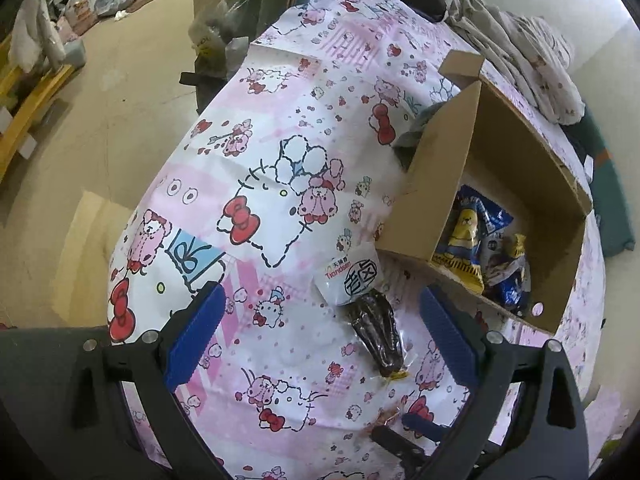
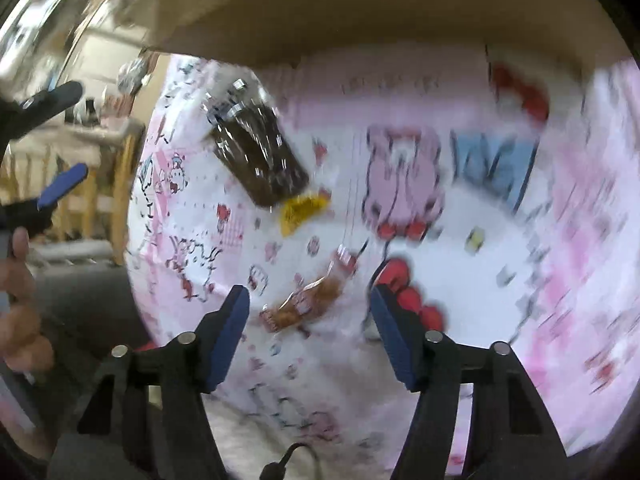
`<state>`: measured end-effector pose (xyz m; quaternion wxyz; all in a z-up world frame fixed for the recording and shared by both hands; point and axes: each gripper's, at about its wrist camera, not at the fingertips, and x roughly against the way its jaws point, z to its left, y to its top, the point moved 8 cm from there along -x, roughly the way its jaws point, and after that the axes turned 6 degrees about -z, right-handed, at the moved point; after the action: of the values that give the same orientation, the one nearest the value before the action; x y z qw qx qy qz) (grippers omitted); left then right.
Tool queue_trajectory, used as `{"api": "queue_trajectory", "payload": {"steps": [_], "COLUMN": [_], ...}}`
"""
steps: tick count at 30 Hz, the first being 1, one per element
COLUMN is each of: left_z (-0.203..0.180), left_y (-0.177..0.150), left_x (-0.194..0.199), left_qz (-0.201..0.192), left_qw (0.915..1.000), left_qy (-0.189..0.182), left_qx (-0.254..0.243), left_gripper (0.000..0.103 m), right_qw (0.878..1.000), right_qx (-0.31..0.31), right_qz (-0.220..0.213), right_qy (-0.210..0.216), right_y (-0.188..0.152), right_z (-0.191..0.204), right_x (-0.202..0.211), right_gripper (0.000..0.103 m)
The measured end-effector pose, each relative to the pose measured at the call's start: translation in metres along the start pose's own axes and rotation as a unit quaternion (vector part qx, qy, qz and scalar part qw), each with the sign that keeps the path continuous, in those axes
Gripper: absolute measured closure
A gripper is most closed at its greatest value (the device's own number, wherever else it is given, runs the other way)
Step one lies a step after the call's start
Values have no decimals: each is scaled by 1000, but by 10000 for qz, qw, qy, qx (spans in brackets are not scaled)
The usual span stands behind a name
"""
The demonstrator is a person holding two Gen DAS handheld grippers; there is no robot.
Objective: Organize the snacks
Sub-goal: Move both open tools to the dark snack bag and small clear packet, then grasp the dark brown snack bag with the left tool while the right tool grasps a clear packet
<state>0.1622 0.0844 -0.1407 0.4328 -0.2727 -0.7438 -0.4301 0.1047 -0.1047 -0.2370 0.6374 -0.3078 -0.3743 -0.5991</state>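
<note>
A dark brown snack in a clear and white packet (image 1: 368, 312) lies on the pink cartoon tablecloth (image 1: 260, 168), between my left gripper's fingers and a little ahead of them. My left gripper (image 1: 320, 312) is open and empty. An open cardboard box (image 1: 440, 184) at the right holds several blue and yellow snack packets (image 1: 476, 248). In the blurred right wrist view, my right gripper (image 2: 310, 300) is open above a small orange-brown packet (image 2: 308, 304). The dark snack (image 2: 256, 156) lies further off, with the left gripper's blue fingers (image 2: 64, 186) at the far left.
The box wall (image 2: 320, 12) fills the top of the right wrist view. Crumpled bedding (image 1: 532, 60) lies behind the box. The table edge drops to the floor (image 1: 100, 120) at the left, where wooden furniture (image 1: 24, 108) and bags stand. The right gripper's tip (image 1: 400, 436) shows near the bottom.
</note>
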Motion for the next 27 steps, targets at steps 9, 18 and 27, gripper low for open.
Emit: {"api": "queue_trajectory", "payload": {"steps": [9, 18, 27], "left_z": [-2, -18, -51], "left_y": [-15, -34, -64], "left_x": [-15, -29, -64], "left_qz": [135, 234, 611], "left_qw": [9993, 9972, 9949], "left_qy": [213, 226, 502], "left_qx": [-278, -678, -619], "left_gripper": [7, 7, 7], "right_qw": [9873, 9908, 9845], "right_qx": [1109, 689, -266], "right_qz": [-242, -940, -1572], "right_qy": [-1116, -685, -729], "right_y": [-3, 17, 25], "right_z": [12, 5, -48], "right_x": [-16, 43, 90], "right_gripper": [87, 87, 87]}}
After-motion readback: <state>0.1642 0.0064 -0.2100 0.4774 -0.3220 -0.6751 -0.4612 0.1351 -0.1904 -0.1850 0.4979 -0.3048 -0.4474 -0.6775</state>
